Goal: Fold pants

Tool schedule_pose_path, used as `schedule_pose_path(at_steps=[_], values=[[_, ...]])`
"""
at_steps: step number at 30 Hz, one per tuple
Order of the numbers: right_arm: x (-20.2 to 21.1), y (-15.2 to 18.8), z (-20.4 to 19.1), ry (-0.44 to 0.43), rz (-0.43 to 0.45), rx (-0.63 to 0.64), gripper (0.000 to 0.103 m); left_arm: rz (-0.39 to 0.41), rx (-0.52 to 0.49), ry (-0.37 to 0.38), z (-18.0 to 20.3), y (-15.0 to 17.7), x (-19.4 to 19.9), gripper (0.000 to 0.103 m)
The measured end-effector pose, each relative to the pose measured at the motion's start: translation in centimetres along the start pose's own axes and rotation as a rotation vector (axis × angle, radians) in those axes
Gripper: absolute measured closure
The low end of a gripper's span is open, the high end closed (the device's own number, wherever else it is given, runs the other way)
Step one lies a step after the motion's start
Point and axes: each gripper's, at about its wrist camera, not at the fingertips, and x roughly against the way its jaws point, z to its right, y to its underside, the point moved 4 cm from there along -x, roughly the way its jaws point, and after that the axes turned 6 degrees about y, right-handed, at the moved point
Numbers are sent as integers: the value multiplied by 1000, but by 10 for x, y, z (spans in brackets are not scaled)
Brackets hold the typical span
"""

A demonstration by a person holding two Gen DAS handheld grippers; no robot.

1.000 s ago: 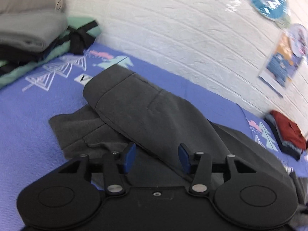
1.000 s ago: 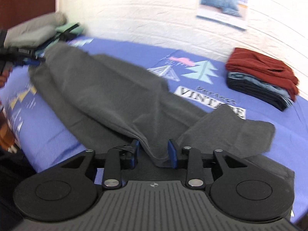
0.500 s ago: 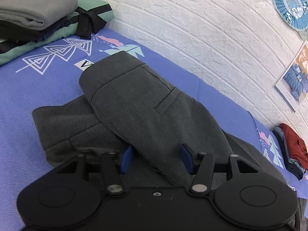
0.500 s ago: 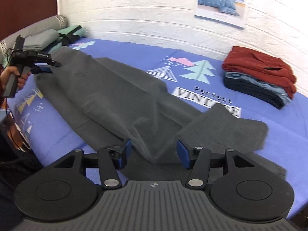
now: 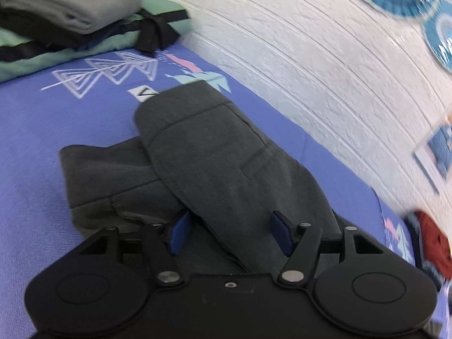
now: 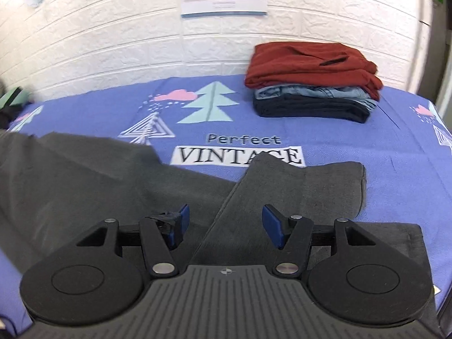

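Dark grey pants (image 5: 220, 163) lie on the blue printed bed sheet (image 5: 42, 141). In the left wrist view the waist end is folded over itself, with a back pocket seam on the top layer. My left gripper (image 5: 230, 233) is open just above this fabric and holds nothing. In the right wrist view the pants' leg ends (image 6: 296, 189) lie crossed near the "Perfect VINTAGE" print. My right gripper (image 6: 224, 224) is open above the legs and holds nothing.
A stack of folded red, light blue and dark clothes (image 6: 310, 84) sits at the back right of the bed. Folded grey, black and green clothes (image 5: 70, 19) lie at the other end. A white brick wall (image 6: 113, 42) runs behind the bed.
Both grippers have opened wider and let go of the pants. The right gripper's view has swung right toward the leg ends and the red stack.
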Motion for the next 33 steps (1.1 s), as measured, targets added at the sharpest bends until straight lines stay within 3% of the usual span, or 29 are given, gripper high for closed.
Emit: schedule_pose_path(at_steps=[6,16,18,19,20,21,22,24,29,31,33], values=[[-16,-6,15,136,-11,-117,8,45,113,1,-6,-12,-9,0],[-31,-7,-1,155,-26,-110,8,57,99,-33,-5,-11,-12,2],[-33,-7,-3,170,-28,-103,8,59,98,-35,-7,-11,-11,29],[-35,-7,-4,180,-34,-89,9,60,92,-37,-7,-11,-10,36],[-38,-7,-5,188,-33,-70,40,61,87,-36,-7,-10,-10,49],[-41,-7,-4,186,-35,-63,81,61,88,-30,-7,-11,-9,59],[-40,-7,-2,176,-34,-85,101,62,94,-22,-7,-11,-8,64],[-27,-15,4,135,23,-128,101,67,95,-1,-3,-15,-2,74],[59,-40,37,135,294,-273,101,132,124,69,5,-32,33,81],[97,-28,60,154,373,-349,101,164,129,85,5,-34,53,82],[120,1,80,210,391,-412,101,190,120,66,-2,-31,68,82]])
